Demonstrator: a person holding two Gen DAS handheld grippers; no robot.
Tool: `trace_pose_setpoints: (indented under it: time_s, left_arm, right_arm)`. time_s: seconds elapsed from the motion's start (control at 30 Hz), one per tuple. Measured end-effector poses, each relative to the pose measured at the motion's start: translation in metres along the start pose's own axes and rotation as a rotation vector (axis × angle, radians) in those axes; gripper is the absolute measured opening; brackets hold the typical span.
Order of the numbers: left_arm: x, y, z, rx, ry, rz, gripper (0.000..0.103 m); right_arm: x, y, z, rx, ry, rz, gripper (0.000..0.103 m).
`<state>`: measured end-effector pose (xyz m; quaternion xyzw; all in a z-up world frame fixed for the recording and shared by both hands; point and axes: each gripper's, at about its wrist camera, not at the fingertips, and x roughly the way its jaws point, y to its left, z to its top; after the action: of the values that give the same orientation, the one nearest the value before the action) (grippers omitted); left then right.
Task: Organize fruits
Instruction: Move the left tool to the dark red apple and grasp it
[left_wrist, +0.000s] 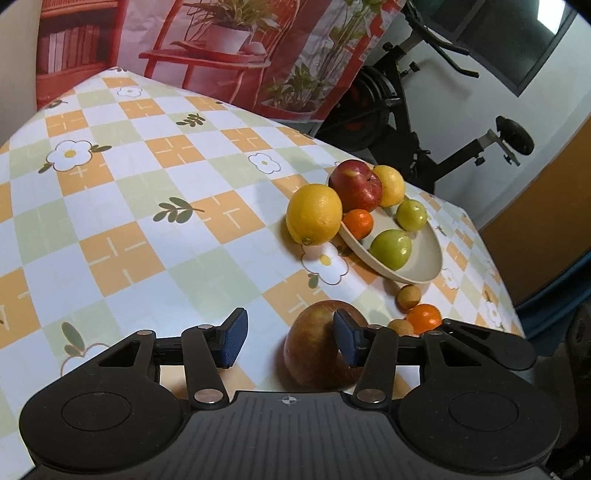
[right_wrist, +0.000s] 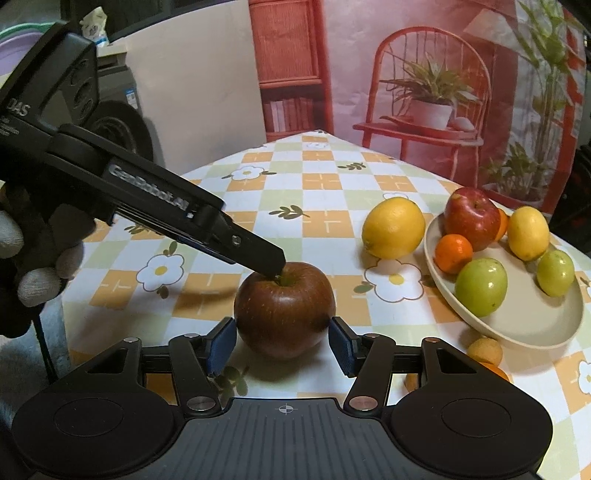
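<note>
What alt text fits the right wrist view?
A dark red apple sits on a checked tablecloth between the right tongs' blue pads, while the left tongs reach in and touch its stem end. To the right, a beige plate holds fruit and a lemon lies beside it.

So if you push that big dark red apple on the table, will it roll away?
Probably a little. The dark red apple is round and sits free on the flat tablecloth, so a shove could roll it. It stands stem up on a broad base, which may slow it. Its shiny skin looks smooth, so the right hand-held gripper might slip.
</note>
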<state>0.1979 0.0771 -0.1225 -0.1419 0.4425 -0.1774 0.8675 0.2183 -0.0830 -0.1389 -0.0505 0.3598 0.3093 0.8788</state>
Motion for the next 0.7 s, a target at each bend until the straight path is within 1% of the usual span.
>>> trace_pose_setpoints:
  time_s: [0.13, 0.23, 0.43, 0.6, 0.7]
  left_arm:
    - [0.001, -0.001, 0.001, -0.006, 0.006, -0.036, 0.053]
    - [0.006, -0.003, 0.000, -0.002, 0.020, -0.044, 0.053]
    - [0.013, -0.005, -0.003, 0.006, 0.043, -0.080, 0.053]
    - [0.018, -0.005, -0.003, -0.006, 0.054, -0.095, 0.053]
    - [0.021, -0.008, -0.004, 0.007, 0.060, -0.100, 0.052]
  right_arm:
    - [0.000, -0.001, -0.002, 0.007, -0.010, 0.003, 0.052]
    - [0.001, -0.002, -0.002, 0.008, -0.011, 0.005, 0.053]
    - [0.009, -0.004, -0.003, 0.019, 0.004, -0.003, 0.058]
    - [0.013, -0.007, -0.004, 0.031, 0.000, 0.000, 0.061]
    - [0.015, -0.009, -0.004, 0.043, -0.002, 0.001, 0.060]
